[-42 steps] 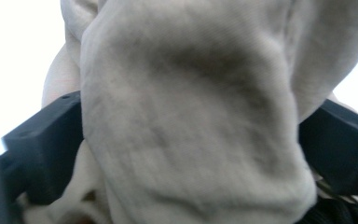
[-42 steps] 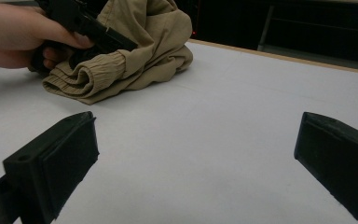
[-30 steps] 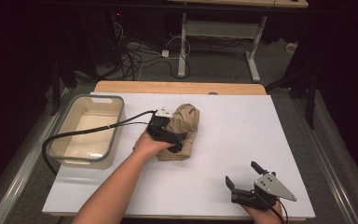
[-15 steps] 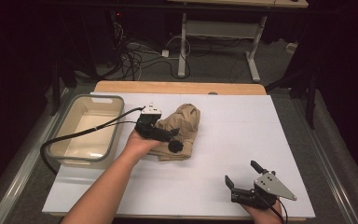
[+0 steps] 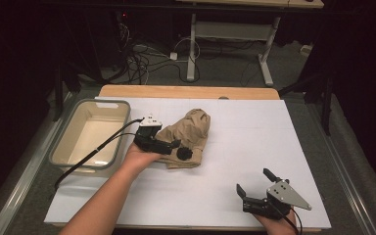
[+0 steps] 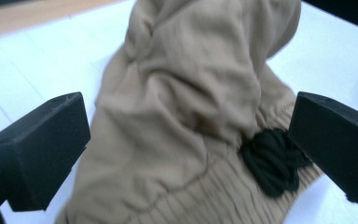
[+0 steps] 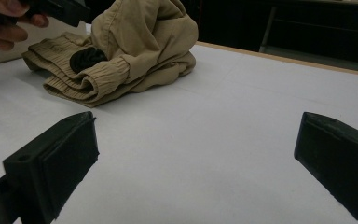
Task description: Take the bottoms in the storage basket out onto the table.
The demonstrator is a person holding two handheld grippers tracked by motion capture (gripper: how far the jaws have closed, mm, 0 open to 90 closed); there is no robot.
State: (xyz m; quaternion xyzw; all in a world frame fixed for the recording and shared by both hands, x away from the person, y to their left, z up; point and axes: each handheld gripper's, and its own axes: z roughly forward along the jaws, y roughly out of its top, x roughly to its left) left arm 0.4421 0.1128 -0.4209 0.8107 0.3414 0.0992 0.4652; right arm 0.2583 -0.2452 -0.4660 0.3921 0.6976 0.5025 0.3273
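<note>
Tan garment (image 5: pixel 190 135) crumpled mid-table, ribbed waistband, knotted black drawstring (image 6: pixel 272 160). Left gripper (image 5: pixel 178 148) jaws apart, straddling the waistband. Right gripper (image 5: pixel 254 183) jaws apart, near-right, on nothing.

— What are you facing past the bench (image 5: pixel 254 147)?
— You're looking at a dark room; a grey floor (image 5: pixel 225 68) is running behind it, cables (image 5: pixel 142 58) are lying tangled there, and a white-framed table (image 5: pixel 235 32) is standing beyond.
— And the bench itself?
— A white sheet is covering it, wood edging (image 5: pixel 186 91) is showing along the far side.
</note>
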